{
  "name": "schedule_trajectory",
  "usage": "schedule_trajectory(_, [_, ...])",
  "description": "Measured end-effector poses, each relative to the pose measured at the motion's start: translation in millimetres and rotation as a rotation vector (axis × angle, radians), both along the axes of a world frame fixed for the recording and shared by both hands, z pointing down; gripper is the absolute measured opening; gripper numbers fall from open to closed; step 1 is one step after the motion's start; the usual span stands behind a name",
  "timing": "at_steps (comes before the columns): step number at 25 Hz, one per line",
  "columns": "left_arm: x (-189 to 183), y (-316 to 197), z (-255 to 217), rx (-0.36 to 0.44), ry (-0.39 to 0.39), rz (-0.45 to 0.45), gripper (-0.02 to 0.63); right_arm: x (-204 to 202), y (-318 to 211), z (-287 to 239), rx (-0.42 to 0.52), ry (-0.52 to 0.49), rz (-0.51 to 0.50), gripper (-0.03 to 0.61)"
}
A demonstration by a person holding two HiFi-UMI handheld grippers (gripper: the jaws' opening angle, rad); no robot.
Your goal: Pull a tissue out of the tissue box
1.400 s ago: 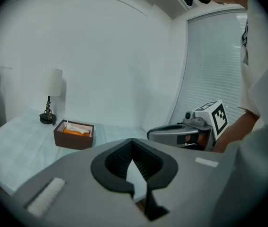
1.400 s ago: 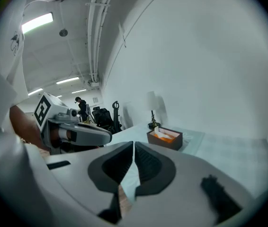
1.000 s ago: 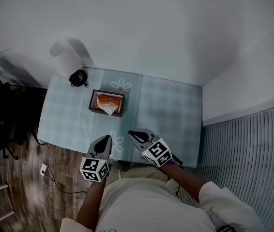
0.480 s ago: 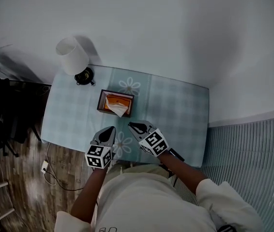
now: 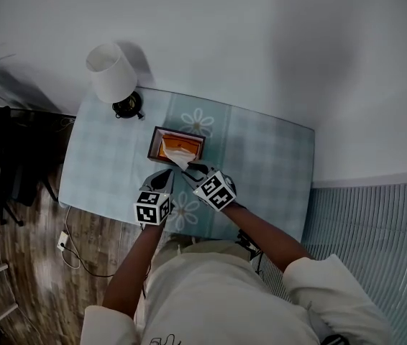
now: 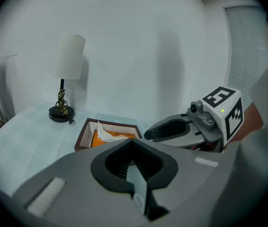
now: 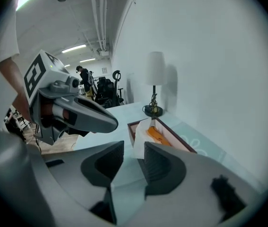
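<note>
A dark brown tissue box (image 5: 177, 143) with an orange inner pack stands on the pale checked table (image 5: 261, 157). A white tissue (image 5: 180, 156) sticks up from it. My right gripper (image 5: 191, 168) is at the box's near edge, its jaws opening. In the right gripper view the tissue (image 7: 141, 137) stands just beyond the gap of the right gripper (image 7: 134, 145), and the pads do not press on it. My left gripper (image 5: 166, 173) hovers beside it, a little short of the box (image 6: 106, 134). The left gripper (image 6: 132, 141) is shut and holds nothing.
A table lamp with a white shade (image 5: 112, 74) and a dark base (image 5: 128, 106) stands at the table's far left corner. White walls rise behind the table. Wooden floor with a cable (image 5: 74, 257) lies to the left, and ribbed panelling (image 5: 376, 250) to the right.
Both grippers have moved forward and down across the table to the tissue box. The right gripper's tips now sit at the tissue.
</note>
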State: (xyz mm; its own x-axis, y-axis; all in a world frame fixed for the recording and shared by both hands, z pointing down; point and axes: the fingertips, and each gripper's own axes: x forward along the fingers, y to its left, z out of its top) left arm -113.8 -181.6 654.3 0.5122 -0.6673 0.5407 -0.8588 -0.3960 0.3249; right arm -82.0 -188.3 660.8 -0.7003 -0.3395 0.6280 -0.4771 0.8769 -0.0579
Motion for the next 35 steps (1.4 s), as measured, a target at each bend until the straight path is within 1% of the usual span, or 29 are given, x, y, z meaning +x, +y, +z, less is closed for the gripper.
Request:
schedule_trajectory(3, [-1.8,-5.6,10.9,-0.026,-0.011,0.005,0.005,-2.2,-5.5,9.7,0.046,0.074,-0.024,0.167])
schedule_trajectory(6, [-5.2,-6.9,17.3,-0.052,0.003,-0.007,0.005,-1.3,-8.2,20.3,0.070,0.121,-0.022,0.199])
schedule_trajectory(10, [-7.7,-5.8,20.7,-0.064,0.006,0.002,0.005,-5.6,-8.5,30.3,0.058,0.151,-0.042,0.212])
schedule_trajectory(13, [-8.5,-6.1,24.4,-0.074,0.013,-0.002,0.005,-6.5,-13.3,38.7,0.072,0.190,-0.052,0.212])
schedule_trajectory(16, [-9.1,-7.3,25.6,-0.080,0.022,-0.010,0.005,-4.4,-23.1,46.8,0.086,0.233,-0.042,0.212])
schedule_trajectory(17, [-9.3,-7.9,25.6,-0.081,0.024,-0.012,0.005,-3.6,-26.1,47.2,0.083,0.235,-0.032,0.202])
schedule_trajectory(18, [-9.7,-8.6,25.4,-0.082,0.026,-0.014,0.005,-3.0,-28.7,46.1,0.075,0.228,-0.018,0.090])
schedule_trajectory(19, [-10.5,-9.1,25.1,-0.082,0.028,-0.016,0.005,-2.9,-30.7,44.2,0.063,0.214,-0.003,0.015])
schedule_trajectory(22, [-12.9,-10.6,25.3,-0.083,0.031,-0.022,0.005,-3.9,-33.9,38.7,0.037,0.174,0.025,0.015])
schedule_trajectory(28, [-11.7,-9.3,20.4,-0.074,0.034,-0.017,0.005,1.4,-32.9,24.4,0.031,0.140,0.058,0.015])
schedule_trajectory(35, [-10.5,-5.9,1.2,-0.019,0.014,0.009,0.005,11.7,-22.2,-8.8,0.032,0.058,0.097,0.015])
